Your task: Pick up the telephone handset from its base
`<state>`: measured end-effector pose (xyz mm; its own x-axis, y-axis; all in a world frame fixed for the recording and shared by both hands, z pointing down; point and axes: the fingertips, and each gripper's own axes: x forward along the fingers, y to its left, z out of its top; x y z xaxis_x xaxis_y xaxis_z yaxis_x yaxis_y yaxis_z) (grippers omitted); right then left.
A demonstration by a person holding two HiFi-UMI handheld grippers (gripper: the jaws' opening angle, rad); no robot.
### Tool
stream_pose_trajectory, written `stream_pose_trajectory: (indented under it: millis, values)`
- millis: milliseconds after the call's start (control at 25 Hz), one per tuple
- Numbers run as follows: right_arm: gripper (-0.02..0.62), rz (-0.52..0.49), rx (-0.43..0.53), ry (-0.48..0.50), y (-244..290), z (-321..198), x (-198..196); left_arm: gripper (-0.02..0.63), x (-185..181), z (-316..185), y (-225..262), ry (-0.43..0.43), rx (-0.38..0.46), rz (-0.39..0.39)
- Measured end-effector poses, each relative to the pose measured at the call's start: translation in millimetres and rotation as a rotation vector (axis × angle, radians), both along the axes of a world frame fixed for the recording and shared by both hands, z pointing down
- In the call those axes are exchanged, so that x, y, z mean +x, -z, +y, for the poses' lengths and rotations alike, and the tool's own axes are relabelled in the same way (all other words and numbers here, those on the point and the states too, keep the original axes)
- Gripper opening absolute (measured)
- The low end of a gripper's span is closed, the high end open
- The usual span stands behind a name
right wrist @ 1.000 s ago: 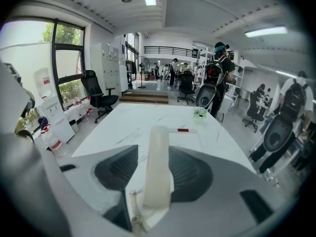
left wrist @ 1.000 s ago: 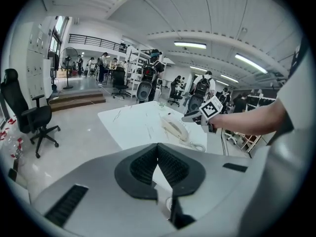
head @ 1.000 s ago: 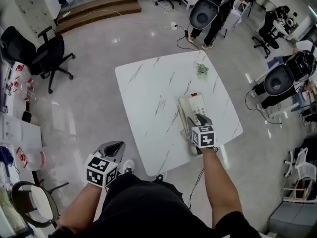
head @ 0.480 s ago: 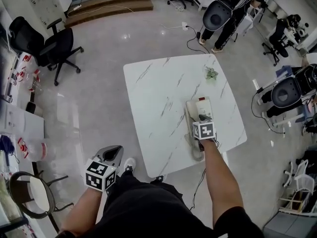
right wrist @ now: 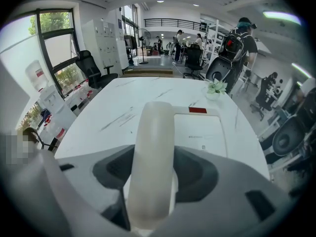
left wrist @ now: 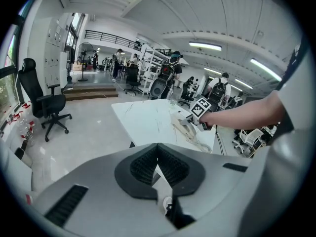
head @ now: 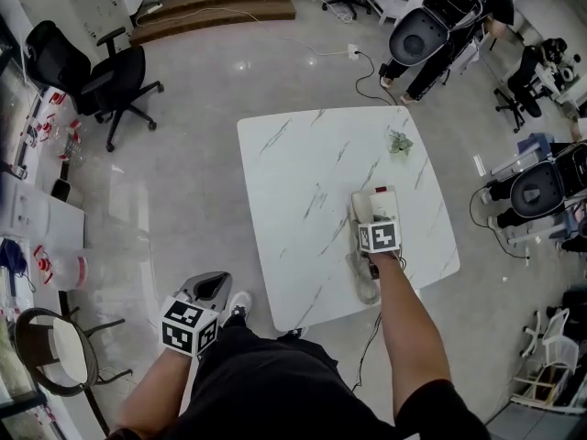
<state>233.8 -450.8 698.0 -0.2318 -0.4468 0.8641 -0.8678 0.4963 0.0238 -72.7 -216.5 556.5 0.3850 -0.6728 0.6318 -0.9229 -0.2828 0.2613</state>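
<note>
A cream telephone base point(head: 383, 202) sits near the right edge of the white marble table point(head: 293, 172), and the handset point(head: 359, 211) lies along the base's left side. My right gripper point(head: 371, 224) hangs steeply down over the handset. In the right gripper view the handset point(right wrist: 152, 167) runs up between the jaws of my right gripper point(right wrist: 154, 191), with dark gaps on both sides; the jaws are opening. The base point(right wrist: 202, 132) shows beside it with a red tag. My left gripper point(head: 213, 284) stays off the table at the lower left, its jaw tips point(left wrist: 158, 149) together and nothing between them.
A coiled cord point(head: 363, 279) trails from the phone toward the table's near edge. A small plant point(head: 399, 142) stands at the far right corner. A black office chair point(head: 101, 76) is at the far left, with people and equipment point(head: 431, 30) beyond the table.
My right gripper has come down over the handset, closer to the base. The left gripper has hardly moved. The head view has shifted a little.
</note>
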Motion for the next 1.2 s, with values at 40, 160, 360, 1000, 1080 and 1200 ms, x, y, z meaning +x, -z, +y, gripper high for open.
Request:
stream_pose_trajectory:
  millis: [40, 160, 360, 1000, 1080, 1200]
  values:
    - [0.224, 0.008, -0.002, -0.001, 0, 0, 0, 0.005, 0, -1, 1, 0.0, 0.002, 0.001]
    - [0.229, 0.042, 0.001, -0.006, -1, -1, -3, 0.005, -5, -4, 3, 0.007, 0.011, -0.001]
    - [0.23, 0.035, -0.023, -0.038, -1, -2, 0, 0.005, -3, -8, 7, -0.008, 0.027, -0.002]
    - [0.216, -0.13, 0.071, -0.113, 74, 29, 5, 0.005, 21, -44, 38, -0.156, 0.126, 0.0]
    - [0.216, -0.163, 0.111, -0.116, 92, 38, 3, 0.004, 28, -50, 41, -0.187, 0.137, 0.001]
    - [0.216, -0.175, 0.184, -0.098, 119, 53, 2, 0.005, 42, -58, 44, -0.239, 0.146, 0.001]
